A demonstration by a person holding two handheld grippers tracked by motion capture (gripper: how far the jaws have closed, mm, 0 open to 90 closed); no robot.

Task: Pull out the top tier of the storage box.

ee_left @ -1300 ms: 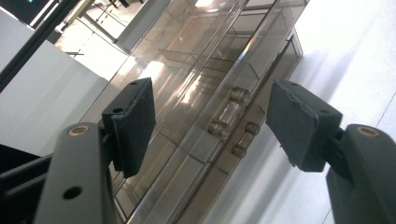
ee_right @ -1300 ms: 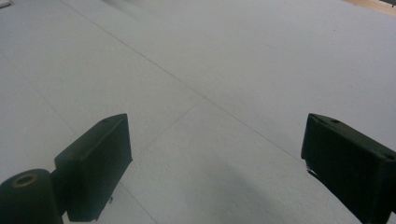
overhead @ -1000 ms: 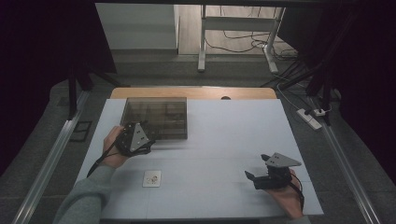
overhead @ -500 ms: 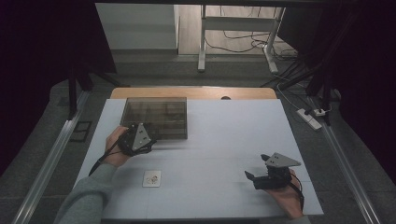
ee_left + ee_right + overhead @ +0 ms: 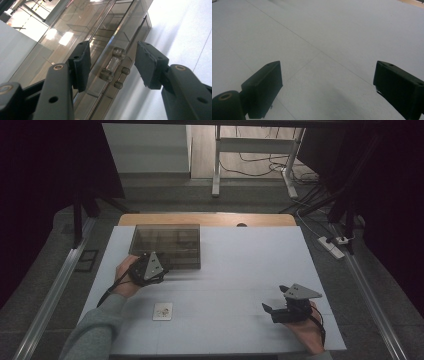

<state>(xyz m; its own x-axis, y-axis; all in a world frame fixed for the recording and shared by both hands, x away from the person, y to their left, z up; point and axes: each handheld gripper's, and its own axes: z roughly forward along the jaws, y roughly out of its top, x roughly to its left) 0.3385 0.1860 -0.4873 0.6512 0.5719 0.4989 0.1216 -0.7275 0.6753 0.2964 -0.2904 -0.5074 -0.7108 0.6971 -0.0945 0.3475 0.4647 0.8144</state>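
Observation:
A clear smoky plastic compartment box [image 5: 167, 245] lies shut at the back left of the white table [image 5: 240, 270]. My left gripper [image 5: 161, 269] is at the box's front edge. In the left gripper view, my left gripper [image 5: 112, 58] has its jaws on either side of the box's clear front handle [image 5: 112, 67]. The jaws have just been closing, and a gap remains between each pad and the handle. My right gripper [image 5: 269, 310] rests low at the front right. Its jaws [image 5: 327, 75] are wide open over bare table.
A small white square tile [image 5: 162, 311] with a faint mark lies near the front left, below my left hand. The table's wooden strip [image 5: 210, 219] runs along the far edge. A power strip [image 5: 334, 245] and cables lie on the floor to the right.
My left hand has crept slightly right along the box's front edge. The right gripper has stayed put.

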